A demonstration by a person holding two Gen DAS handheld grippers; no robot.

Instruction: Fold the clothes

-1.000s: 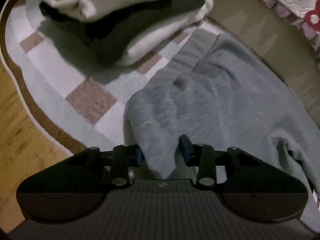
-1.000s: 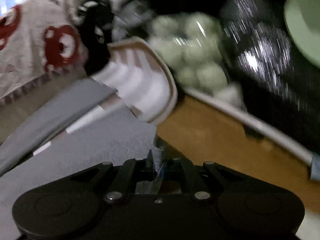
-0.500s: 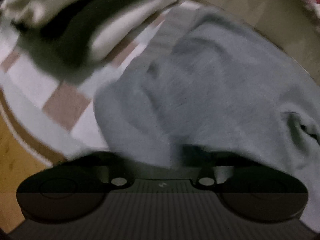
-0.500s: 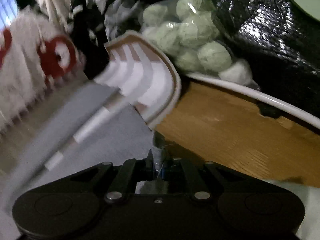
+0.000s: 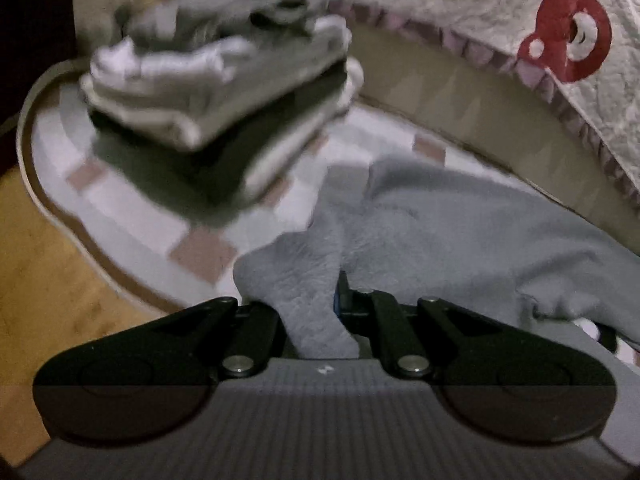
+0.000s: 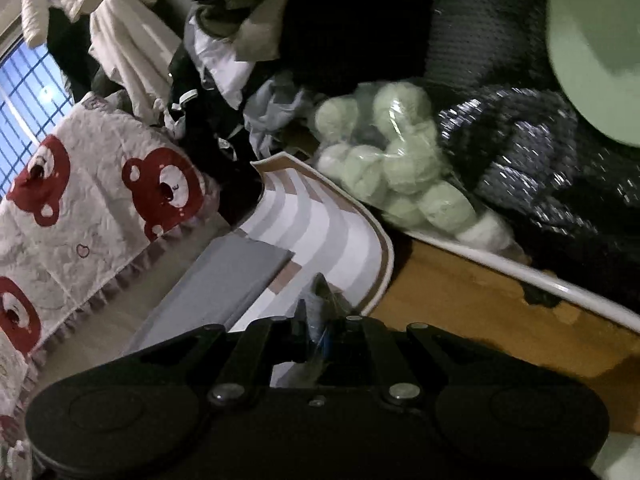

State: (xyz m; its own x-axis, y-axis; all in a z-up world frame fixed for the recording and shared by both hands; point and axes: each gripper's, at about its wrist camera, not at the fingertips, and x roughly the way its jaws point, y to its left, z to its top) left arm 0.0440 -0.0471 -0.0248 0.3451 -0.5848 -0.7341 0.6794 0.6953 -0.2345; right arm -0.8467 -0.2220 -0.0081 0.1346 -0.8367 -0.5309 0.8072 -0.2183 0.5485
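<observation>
A fuzzy grey garment [image 5: 460, 240] lies rumpled on a checked rug [image 5: 132, 216]. My left gripper [image 5: 310, 304] is shut on a bunched fold of it, the cloth filling the gap between the fingers. In the right wrist view, my right gripper [image 6: 314, 324] is shut on a thin edge of the grey garment [image 6: 316, 300], a small tuft poking out past the fingertips. Another flat grey stretch of cloth [image 6: 224, 280] lies on the rug to its left.
A stack of folded white and dark clothes [image 5: 224, 92] sits at the rug's far left. A bedspread with red bears [image 5: 560, 40] hangs along the right. In the right wrist view, wooden floor [image 6: 480, 304], a bag of pale green yarn balls [image 6: 396, 160] and piled clothes [image 6: 224, 60].
The left gripper has pulled back and tilted up with the grey fold, so the folded stack and bedspread now show. The right gripper has risen, still clamped on its edge.
</observation>
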